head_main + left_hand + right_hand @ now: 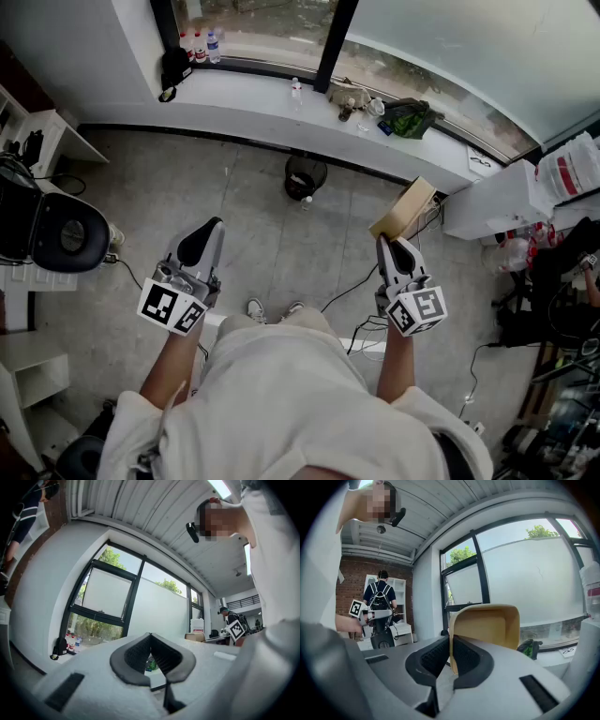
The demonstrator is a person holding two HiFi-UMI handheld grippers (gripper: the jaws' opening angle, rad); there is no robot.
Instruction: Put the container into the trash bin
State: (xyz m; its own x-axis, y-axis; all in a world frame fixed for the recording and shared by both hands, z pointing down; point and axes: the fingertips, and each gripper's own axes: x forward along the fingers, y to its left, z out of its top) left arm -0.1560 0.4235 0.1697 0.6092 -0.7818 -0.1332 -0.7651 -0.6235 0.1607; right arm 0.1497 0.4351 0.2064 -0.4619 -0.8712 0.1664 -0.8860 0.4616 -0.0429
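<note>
My right gripper (451,641) has its jaws clamped on the thin wall of the tan container (487,625), pinching one edge so that the open tray stands up above the pads with its hollow side facing the camera. From the head view, the container sticks out ahead of that gripper, held in the air over the grey floor (253,244), up and to the right of the trash bin (306,176). The bin (dark, round, open at the top) stands on the floor close to the wall below the window ledge (253,98), well apart from the container and roughly between my two grippers as the head camera sees them. My left gripper (208,230) is held out over the floor on the other side, its jaws closed tip to tip with nothing between them. A few bottles (199,45) stand on the ledge at the far left, and a black chair (56,234) sits at the left edge of the room.
</note>
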